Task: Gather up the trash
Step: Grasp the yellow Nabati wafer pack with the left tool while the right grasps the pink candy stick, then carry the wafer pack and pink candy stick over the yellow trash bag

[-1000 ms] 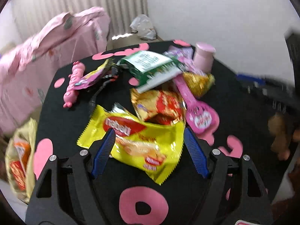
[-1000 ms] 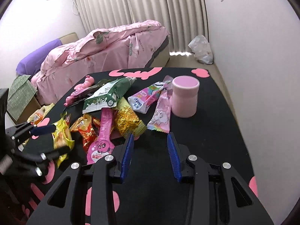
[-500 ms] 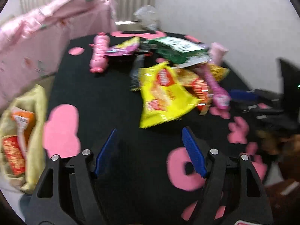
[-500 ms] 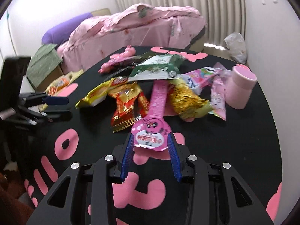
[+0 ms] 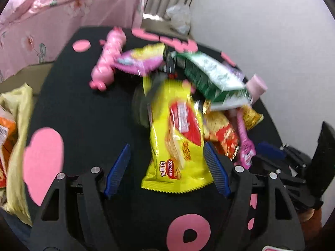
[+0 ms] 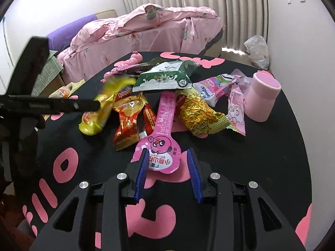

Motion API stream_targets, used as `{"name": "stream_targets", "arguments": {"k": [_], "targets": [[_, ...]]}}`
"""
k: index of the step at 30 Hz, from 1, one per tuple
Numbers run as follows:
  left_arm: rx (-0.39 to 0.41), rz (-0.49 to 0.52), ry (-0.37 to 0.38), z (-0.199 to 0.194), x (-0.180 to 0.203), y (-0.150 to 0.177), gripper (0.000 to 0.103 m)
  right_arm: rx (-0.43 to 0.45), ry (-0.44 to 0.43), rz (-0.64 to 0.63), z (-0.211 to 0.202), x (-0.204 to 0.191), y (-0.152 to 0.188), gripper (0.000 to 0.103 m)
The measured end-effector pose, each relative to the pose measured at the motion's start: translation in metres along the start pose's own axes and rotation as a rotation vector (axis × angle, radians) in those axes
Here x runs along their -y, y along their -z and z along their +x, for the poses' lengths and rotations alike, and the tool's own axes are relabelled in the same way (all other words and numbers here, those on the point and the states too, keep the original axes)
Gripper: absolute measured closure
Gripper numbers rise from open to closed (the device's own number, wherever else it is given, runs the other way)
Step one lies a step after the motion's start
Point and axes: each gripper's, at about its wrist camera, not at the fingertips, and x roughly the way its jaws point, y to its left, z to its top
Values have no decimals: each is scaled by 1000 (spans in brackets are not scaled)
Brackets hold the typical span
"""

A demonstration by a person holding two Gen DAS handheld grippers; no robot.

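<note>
Right between the spread jaws of the left gripper (image 5: pixel 166 168) lies the near end of a yellow wafer packet (image 5: pixel 177 140); the blue pads stand wide, with a clear gap on the left side, and on the right the pad sits at the packet's edge, though blur hides whether it touches. Nothing is clamped. Just right of the packet lie a red-and-gold wrapper (image 5: pixel 223 135) and a pink spoon-shaped packet (image 5: pixel 246 146), and farther off a green carton (image 5: pixel 211 77) rests on the pile. To the far left a pink worm toy (image 5: pixel 108 62) lies beside a purple-and-yellow wrapper (image 5: pixel 140 61).

The right gripper (image 6: pixel 167 163) is partly open, its pads either side of the round near end of the pink spoon-shaped packet (image 6: pixel 162 146). The left pad overlaps the packet's edge; the right pad stands apart from it, so there is no grip. Beyond, to the right, lie a gold noodle packet (image 6: pixel 199 115) and a pale pink wrapper (image 6: pixel 235 110), with a pink cup (image 6: pixel 262 98) upright at the far right. All of it sits on a black table (image 6: pixel 261 167) with pink shapes. A yellow bag (image 5: pixel 18 142) holding wrappers hangs past the table's left edge.
</note>
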Motion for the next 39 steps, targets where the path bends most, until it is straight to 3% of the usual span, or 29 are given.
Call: {"name": "stream_targets", "arguments": {"k": [4, 5, 6, 8, 13, 20, 29, 31, 35, 39], "targets": [[9, 35, -32, -1, 7, 9, 39, 29, -14, 34, -5, 6, 1, 67], [10, 29, -29, -3, 6, 10, 49, 33, -21, 41, -6, 7, 0, 67], [9, 21, -26, -5, 5, 12, 66, 33, -27, 45, -5, 7, -1, 67], [-5, -9, 10, -6, -4, 12, 79, 30, -30, 42, -4, 6, -2, 67], [36, -18, 43, -20, -12, 20, 80, 16, -32, 54, -1, 5, -1, 67], [106, 28, -47, -45, -26, 20, 80, -42, -63, 134, 15, 13, -2, 67], [115, 4, -44, -50, -37, 24, 80, -71, -105, 133, 21, -1, -3, 67], [111, 3, -42, -48, -36, 26, 80, -71, -71, 90, 22, -11, -2, 67], [118, 1, -40, -49, -36, 28, 80, 5, -63, 42, 7, -20, -5, 86], [133, -2, -42, -54, -38, 29, 80, 52, -56, 7, -8, -25, -11, 88]]}}
